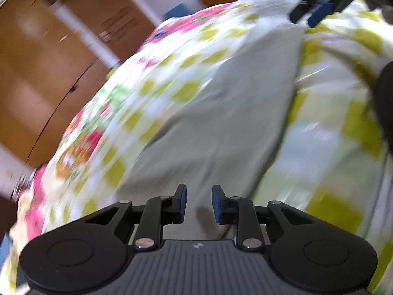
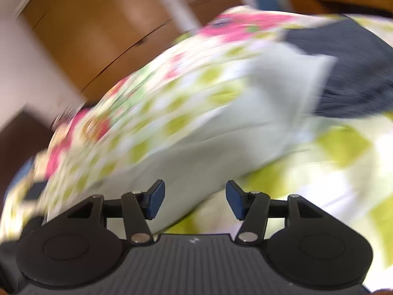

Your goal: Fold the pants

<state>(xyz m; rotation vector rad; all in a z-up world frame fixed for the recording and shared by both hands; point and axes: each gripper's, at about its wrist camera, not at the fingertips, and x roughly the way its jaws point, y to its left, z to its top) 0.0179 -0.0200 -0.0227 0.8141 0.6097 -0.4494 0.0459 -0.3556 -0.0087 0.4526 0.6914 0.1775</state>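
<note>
Pads (image 1: 182,201) of the left gripper (image 1: 199,202) stand a little apart with nothing pinched between them; grey cloth shows through the gap. Beyond them the pants (image 1: 228,113) lie as a long pale grey strip on the checked sheet (image 1: 343,123), running away toward the far edge, where the right gripper (image 1: 319,5) shows dark and blurred. In the right wrist view the right gripper (image 2: 195,200) has its jaws well apart and empty, hanging over the near edge of the pants (image 2: 221,147). Farther off a dark cloth (image 2: 351,73) lies on the sheet (image 2: 343,145), just beside the pants' far end. Behind the bed stands a brown wardrobe (image 2: 98,32). Both views are smeared by motion.
</note>
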